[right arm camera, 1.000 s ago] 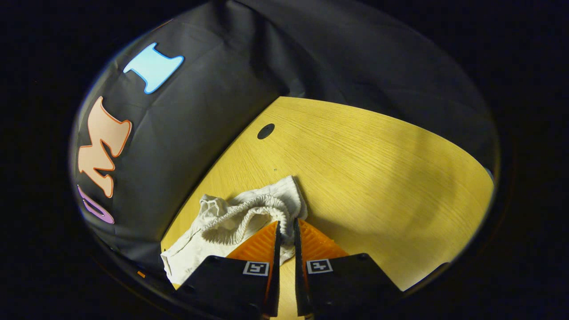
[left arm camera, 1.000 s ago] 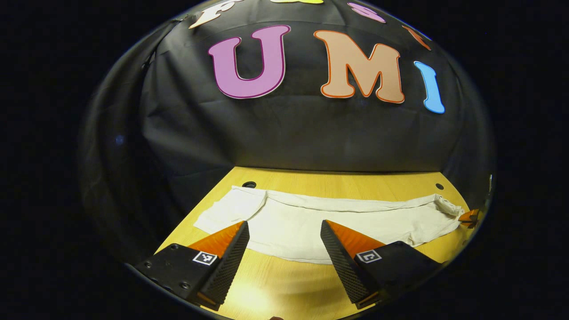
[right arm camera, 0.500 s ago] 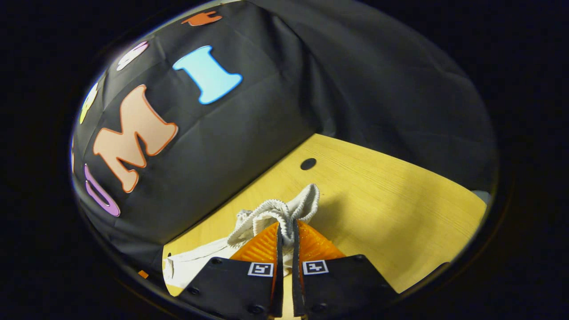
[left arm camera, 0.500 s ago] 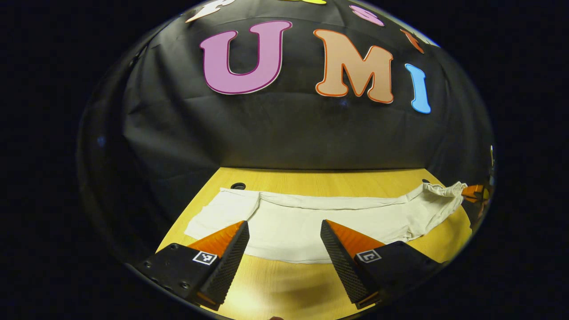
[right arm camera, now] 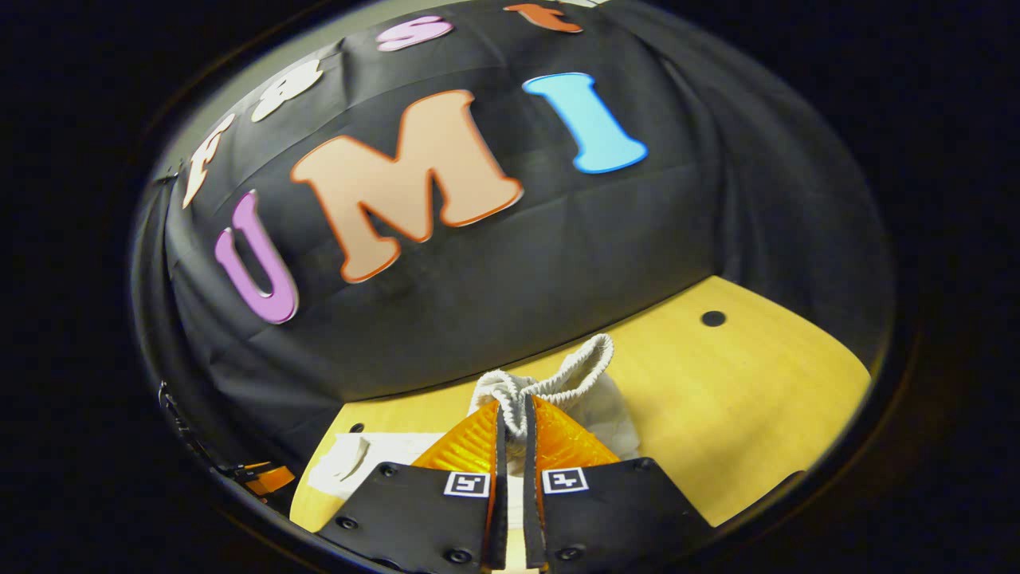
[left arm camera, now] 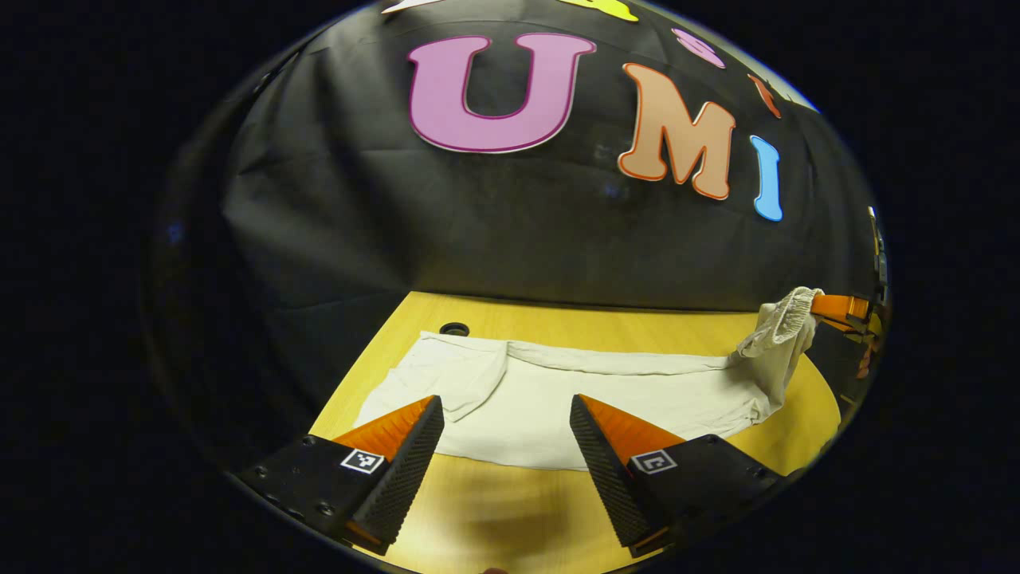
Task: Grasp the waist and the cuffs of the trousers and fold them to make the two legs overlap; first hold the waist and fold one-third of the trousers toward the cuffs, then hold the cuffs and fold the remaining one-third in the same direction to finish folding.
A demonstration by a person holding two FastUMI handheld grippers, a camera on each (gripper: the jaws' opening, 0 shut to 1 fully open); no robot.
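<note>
Cream trousers (left arm camera: 590, 402) lie stretched across the wooden table, legs overlapping, cuffs (left arm camera: 434, 375) at the left end. Their elastic waist (left arm camera: 789, 315) is lifted off the table at the right. In the right gripper view my right gripper (right arm camera: 510, 414) is shut on the bunched waistband (right arm camera: 558, 383), which sticks up past the fingertips. The same gripper appears at the far right edge of the left gripper view (left arm camera: 837, 307). My left gripper (left arm camera: 506, 406) hovers open above the near edge of the trouser legs, touching nothing.
The wooden table (left arm camera: 510, 522) has a round hole near the cuffs (left arm camera: 454, 328) and another at the right end (right arm camera: 712, 318). Black cloth walls close in behind and at both sides. The left gripper shows at the lower left of the right gripper view (right arm camera: 267, 478).
My right gripper has raised the waist off the table and swung toward the cuffs. The left gripper stays open, shifted only slightly.
</note>
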